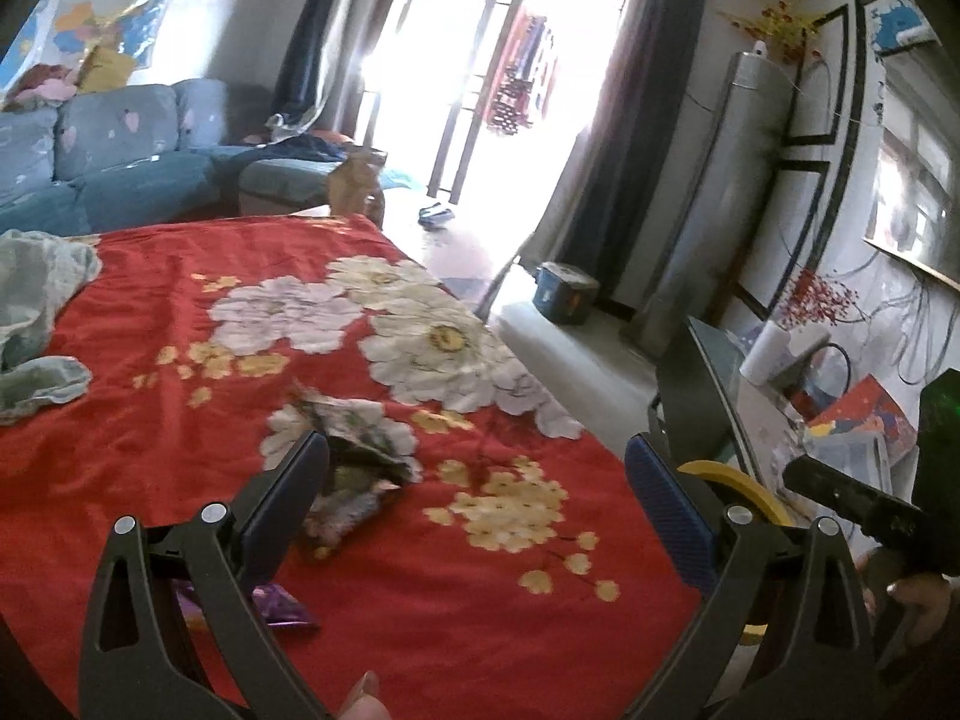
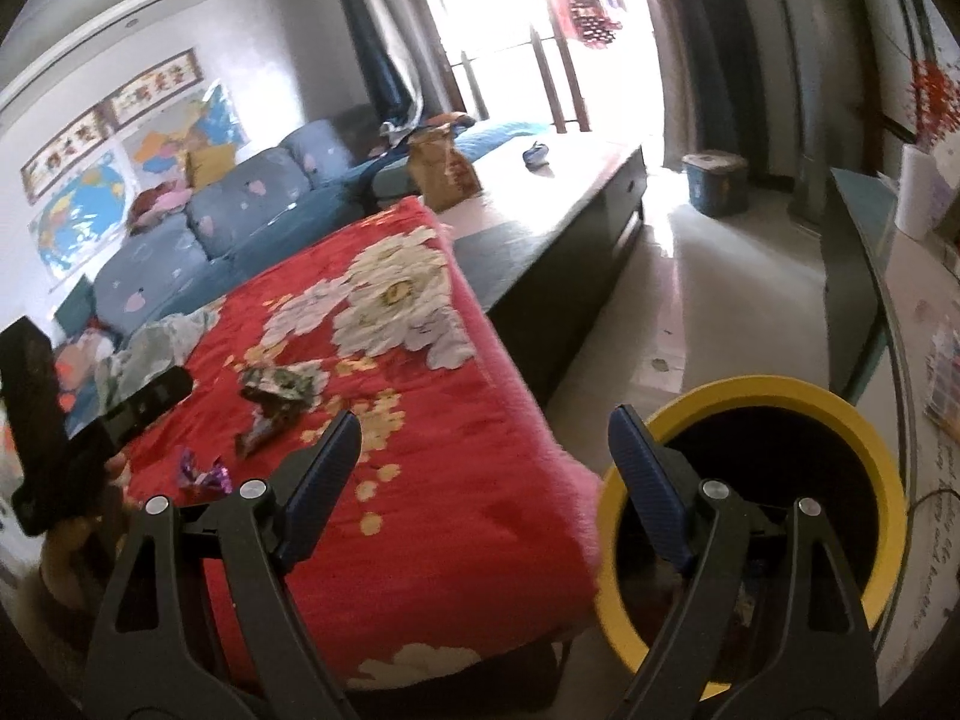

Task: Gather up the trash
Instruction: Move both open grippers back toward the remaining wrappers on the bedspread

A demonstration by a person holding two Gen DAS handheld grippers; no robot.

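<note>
A crumpled patterned wrapper [image 1: 360,462] lies on the red flowered blanket [image 1: 180,450], partly behind my left gripper's left finger. A purple wrapper [image 1: 282,606] lies nearer, under that finger. My left gripper [image 1: 474,450] is open above the blanket with nothing between its pads. In the right wrist view the crumpled wrapper [image 2: 279,384] and purple wrapper [image 2: 204,474] lie to the left. My right gripper [image 2: 485,420] is open and empty over the blanket's [image 2: 420,510] edge. The yellow-rimmed bin [image 2: 750,396] stands on the floor under its right finger. That bin's rim [image 1: 738,486] shows beside the left gripper's right finger.
A grey-green cloth [image 1: 36,312] lies on the blanket's far left. Behind it stands a blue sofa [image 1: 120,150]. A dark low table [image 2: 570,210] holds a paper bag [image 2: 441,168]. A blue bucket [image 2: 714,180] sits on the floor, and a glass-topped stand [image 2: 870,276] runs along the right.
</note>
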